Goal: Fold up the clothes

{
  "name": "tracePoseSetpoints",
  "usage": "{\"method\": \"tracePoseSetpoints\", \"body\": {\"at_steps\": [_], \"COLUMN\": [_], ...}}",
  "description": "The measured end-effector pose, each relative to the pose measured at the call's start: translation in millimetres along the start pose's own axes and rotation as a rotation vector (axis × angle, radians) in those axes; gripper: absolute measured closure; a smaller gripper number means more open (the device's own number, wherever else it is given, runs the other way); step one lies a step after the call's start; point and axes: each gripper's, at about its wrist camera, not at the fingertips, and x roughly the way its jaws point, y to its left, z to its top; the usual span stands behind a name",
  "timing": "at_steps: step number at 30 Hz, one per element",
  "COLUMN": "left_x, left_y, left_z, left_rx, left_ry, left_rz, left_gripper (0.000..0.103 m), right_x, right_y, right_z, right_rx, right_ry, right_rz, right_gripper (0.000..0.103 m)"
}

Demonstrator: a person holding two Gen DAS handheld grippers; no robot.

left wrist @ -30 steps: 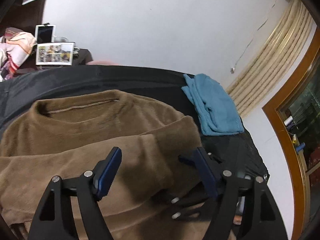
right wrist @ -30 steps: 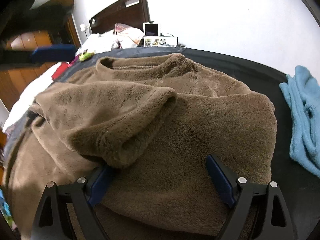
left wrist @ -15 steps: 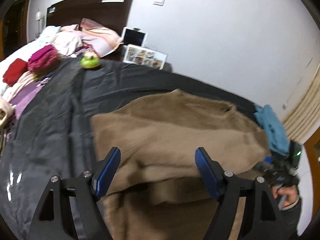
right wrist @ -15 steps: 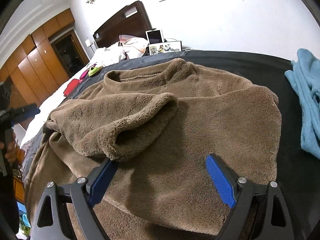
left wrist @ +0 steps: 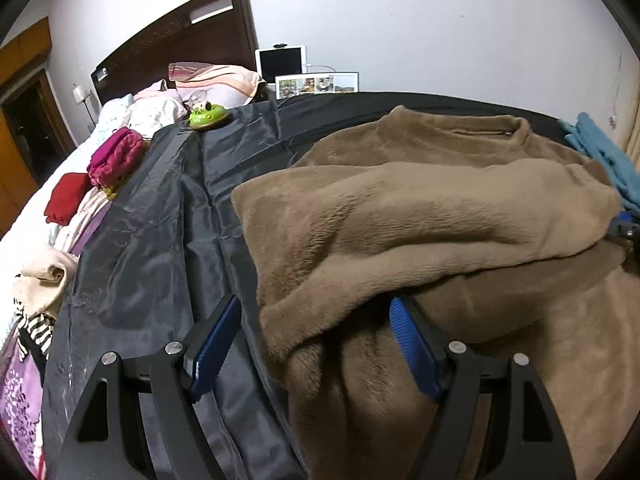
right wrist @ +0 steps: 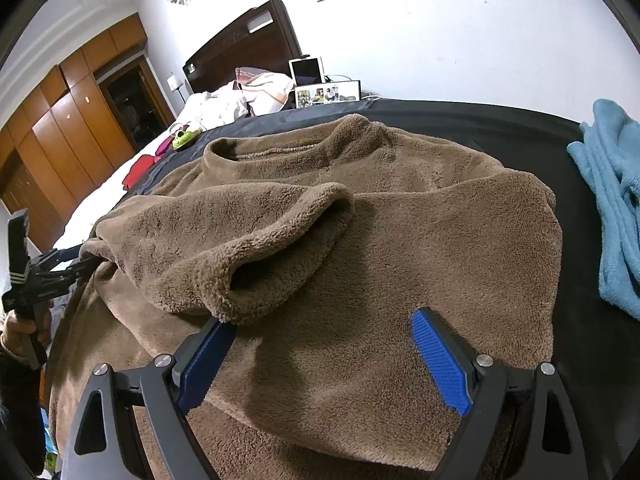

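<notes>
Even, fairly bright indoor light, both views sharp. Strong fisheye bending and black vignette at edges. Soft shadows under sweater (right wrist: 400,240) folds; faint sheen on black sheet (left wrist: 160,240).

Both views sit low and close over the brown fleece sweater (left wrist: 440,216), looking along their own jaws toward the headboard wall. The left wrist view looks from the sweater's left edge, the right wrist view from its hem. They share the sweater, black sheet (right wrist: 460,116) and tablet (right wrist: 307,71)
</notes>
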Motion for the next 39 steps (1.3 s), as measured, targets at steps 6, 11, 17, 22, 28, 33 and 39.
{"method": "tracePoseSetpoints", "body": {"at_steps": [6, 11, 17, 22, 28, 33, 39], "left_x": [-1.5, -27.2, -25.7, -24.1, -21.4, -20.6, -18.3], "left_y": [14.9, 6.2, -1.1, 8.1, 14.3, 14.1, 16.3], "left_z": [-7.6, -18.7, -26.1, -24.8, -24.2, -23.3, -23.2], "left_rx": [-0.098, -0.064, -0.05, -0.099, -0.136, -0.139, -0.16], "left_ry": [-0.023, -0.11, -0.134, -0.138, -0.13, -0.132, -0.119], "left_rz": [-0.025, 0.008, 0.025, -0.024, -0.064, -0.081, -0.1], "left_gripper": [0.081, 0.086, 0.086, 0.086, 0.086, 0.085, 0.085], "right_x": [0.7, 1.3, -6.8, -14.3, -7.6, 7.4, 25.5], "right_y": [0.6, 1.1, -5.4, -11.3, -7.1, 3.1, 17.8], "right_z": [0.1, -0.1, 1.6, 3.1, 11.0, 21.1, 32.2], "right_rx": [-0.004, -0.008, 0.055, 0.112, 0.149, 0.16, 0.153], "right_ry": [0.003, 0.004, -0.018, -0.039, -0.019, 0.024, 0.076], "right_rz": [-0.008, -0.022, 0.065, 0.145, 0.178, 0.165, 0.135], "right_gripper": [0.012, 0.012, 0.012, 0.012, 0.012, 0.012, 0.033]}}
